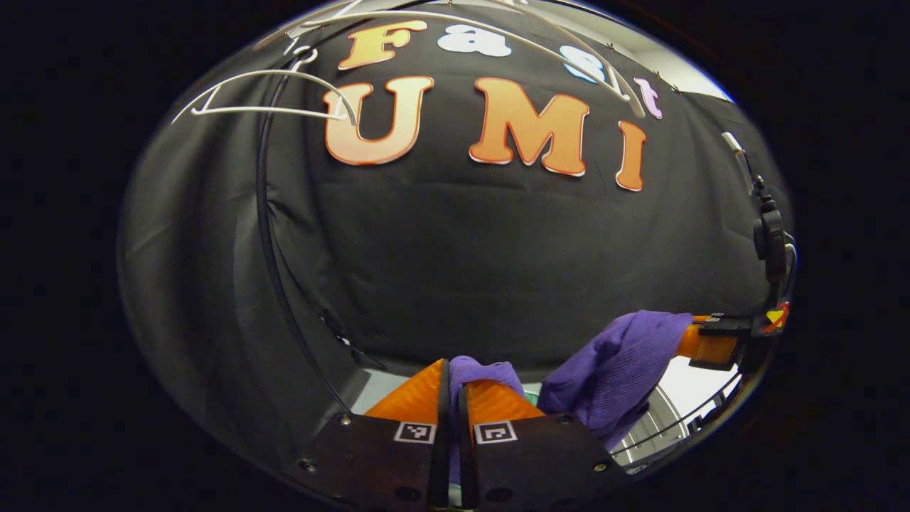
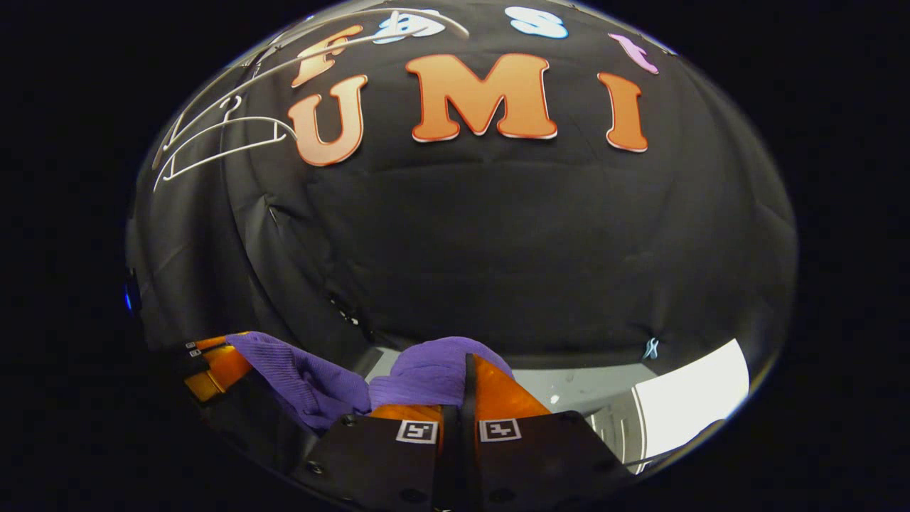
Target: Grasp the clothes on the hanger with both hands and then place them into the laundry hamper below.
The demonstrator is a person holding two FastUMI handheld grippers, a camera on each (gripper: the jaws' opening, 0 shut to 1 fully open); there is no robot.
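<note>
1 purple garment (image 1: 611, 366) is off the hangers, stretched low between the 2 grippers; hamper not made out, only thin dark wire lines (image 1: 682, 419) at lower right. Left gripper (image 1: 453, 387) and right gripper (image 2: 466, 377) are each clenched on a bunch of the cloth, fingers nearly together. 2 bare white hangers (image 1: 270, 96) hang upper left against the black cloth wall (image 1: 498, 249); pale floor (image 2: 689, 398) below.

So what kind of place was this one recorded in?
Probably a staged recording booth set up as a laundry corner, not a real home: a black cloth wall, bare white hangers up on a rail, and a purple garment pinched between the left gripper and the right gripper.
</note>
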